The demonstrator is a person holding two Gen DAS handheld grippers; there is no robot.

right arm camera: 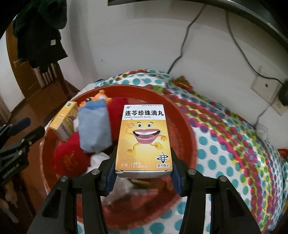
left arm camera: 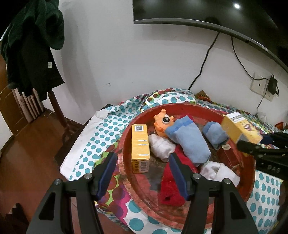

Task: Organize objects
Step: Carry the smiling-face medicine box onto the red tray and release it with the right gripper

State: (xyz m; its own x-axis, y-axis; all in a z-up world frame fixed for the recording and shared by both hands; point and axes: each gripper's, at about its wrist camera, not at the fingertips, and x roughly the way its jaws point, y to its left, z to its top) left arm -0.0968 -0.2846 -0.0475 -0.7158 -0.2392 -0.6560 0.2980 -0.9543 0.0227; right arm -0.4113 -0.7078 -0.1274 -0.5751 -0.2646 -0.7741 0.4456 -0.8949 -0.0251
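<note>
- Held box [right arm camera: 144, 138]: lower side edges covered by the right gripper [right arm camera: 143, 172] pads; blocks the basin [right arm camera: 181, 115] floor behind it. In the left view this box [left arm camera: 240, 128] is motion-blurred, print unreadable.
- Red cloth [left arm camera: 172, 181]: partly behind a left gripper [left arm camera: 142, 177] finger and under the blue sock [left arm camera: 189, 142].
- Toy [left arm camera: 162, 122]: lower body hidden by that sock; in the right view only its top [right arm camera: 100, 96] shows.
- White cloth [right arm camera: 97, 162]: blurred, mostly hidden.
- Dark box [left arm camera: 228, 154]: label too small to read.
- TV [left arm camera: 198, 10]: cut by the top edge.
- Wall plug [right arm camera: 283, 95]: cut by the fisheye rim.
</note>
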